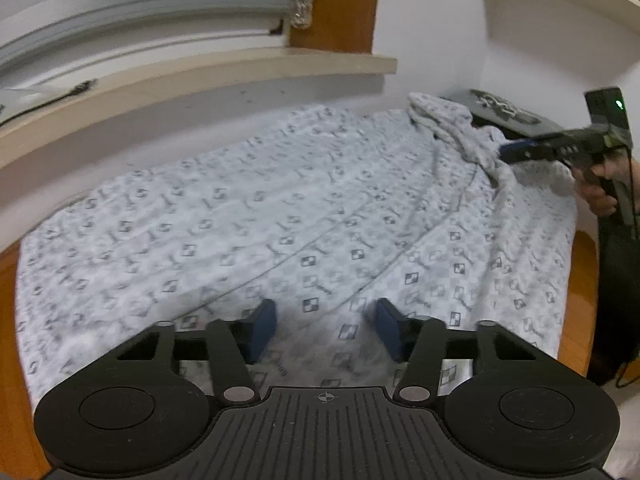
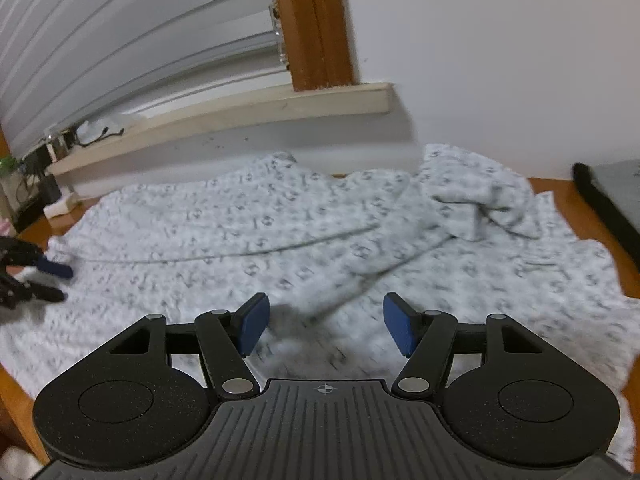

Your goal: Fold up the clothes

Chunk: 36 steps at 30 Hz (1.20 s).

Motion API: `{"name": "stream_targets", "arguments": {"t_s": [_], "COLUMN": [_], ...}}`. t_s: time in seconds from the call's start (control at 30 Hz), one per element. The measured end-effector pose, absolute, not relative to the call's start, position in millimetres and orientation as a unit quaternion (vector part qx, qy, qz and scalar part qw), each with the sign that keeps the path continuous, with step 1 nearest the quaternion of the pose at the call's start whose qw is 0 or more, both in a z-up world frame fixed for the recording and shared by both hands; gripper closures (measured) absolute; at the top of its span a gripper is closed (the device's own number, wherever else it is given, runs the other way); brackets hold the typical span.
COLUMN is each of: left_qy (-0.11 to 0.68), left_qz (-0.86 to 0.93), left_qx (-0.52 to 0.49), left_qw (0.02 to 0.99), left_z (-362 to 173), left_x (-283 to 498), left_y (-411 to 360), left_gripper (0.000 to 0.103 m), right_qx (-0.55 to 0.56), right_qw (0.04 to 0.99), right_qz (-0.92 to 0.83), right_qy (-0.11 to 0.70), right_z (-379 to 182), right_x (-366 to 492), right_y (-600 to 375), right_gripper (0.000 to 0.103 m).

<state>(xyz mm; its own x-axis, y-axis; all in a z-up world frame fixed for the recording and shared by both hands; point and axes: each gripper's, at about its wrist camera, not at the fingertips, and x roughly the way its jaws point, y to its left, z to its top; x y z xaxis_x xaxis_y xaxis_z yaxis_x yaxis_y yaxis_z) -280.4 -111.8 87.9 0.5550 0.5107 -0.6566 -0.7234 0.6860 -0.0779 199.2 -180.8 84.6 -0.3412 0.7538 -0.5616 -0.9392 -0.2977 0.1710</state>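
The left gripper hangs low over the cloth, its blue pads apart with only printed fabric showing below the gap; nothing is pinched, so the jaws are released. The right gripper is the same in its own view: pads apart, jaws released, above the blurred cloth.

There is one cloth, pale grey with a repeated dark check-and-letter print. It lies spread flat over a wooden floor. In the left view its long axis runs from the near left to the far right, where one end is bunched into a rumpled heap. A dark seam line runs along that same axis.

Two grippers are in view. From the left camera the right gripper shows at the far right, held in a hand, near the bunched end. From the right camera the left gripper shows at the left edge, over the cloth's other end.

Beyond the cloth stands a white wall with one window sill and one wooden frame.
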Motion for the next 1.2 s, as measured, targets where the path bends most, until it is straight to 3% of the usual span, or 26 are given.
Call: {"name": "stream_targets", "arguments": {"t_s": [0.13, 0.2, 0.3, 0.33, 0.47, 0.63, 0.7, 0.73, 0.87, 0.97, 1.2], "left_qy": [0.298, 0.294, 0.277, 0.266, 0.210, 0.273, 0.268, 0.264, 0.248, 0.251, 0.290], "left_qz": [0.352, 0.349, 0.354, 0.362, 0.386, 0.426, 0.428, 0.427, 0.402, 0.370, 0.293], "left_qx": [-0.172, -0.165, -0.147, -0.142, -0.149, -0.149, -0.154, -0.157, -0.146, -0.137, -0.145], "left_qw": [0.870, 0.875, 0.881, 0.882, 0.886, 0.849, 0.850, 0.851, 0.869, 0.884, 0.899], "left_z": [87, 89, 96, 99, 112, 91, 91, 91, 103, 108, 84], "left_x": [-282, -285, -289, -291, -304, -293, -293, -293, -271, -237, -169], "left_y": [-116, -120, -129, -131, -137, -125, -123, -122, -123, -118, -105], "left_gripper": [0.095, 0.101, 0.102, 0.102, 0.102, 0.103, 0.098, 0.089, 0.057, 0.049, 0.051], "right_qx": [-0.193, -0.193, -0.194, -0.185, -0.136, -0.171, -0.173, -0.174, -0.173, -0.183, -0.224], "right_qw": [0.534, 0.533, 0.540, 0.539, 0.561, 0.572, 0.578, 0.581, 0.600, 0.605, 0.631], "right_qz": [0.780, 0.778, 0.775, 0.779, 0.782, 0.775, 0.770, 0.768, 0.757, 0.751, 0.720], "right_qy": [0.263, 0.271, 0.265, 0.262, 0.233, 0.205, 0.206, 0.204, 0.192, 0.190, 0.181], "right_z": [80, 78, 80, 82, 95, 91, 91, 91, 97, 96, 77], "right_x": [193, 194, 195, 197, 203, 193, 196, 198, 214, 232, 271], "right_y": [-167, -164, -166, -167, -182, -183, -184, -184, -193, -209, -268], "right_gripper": [0.041, 0.047, 0.074, 0.098, 0.098, 0.095, 0.080, 0.067, 0.056, 0.052, 0.048]}}
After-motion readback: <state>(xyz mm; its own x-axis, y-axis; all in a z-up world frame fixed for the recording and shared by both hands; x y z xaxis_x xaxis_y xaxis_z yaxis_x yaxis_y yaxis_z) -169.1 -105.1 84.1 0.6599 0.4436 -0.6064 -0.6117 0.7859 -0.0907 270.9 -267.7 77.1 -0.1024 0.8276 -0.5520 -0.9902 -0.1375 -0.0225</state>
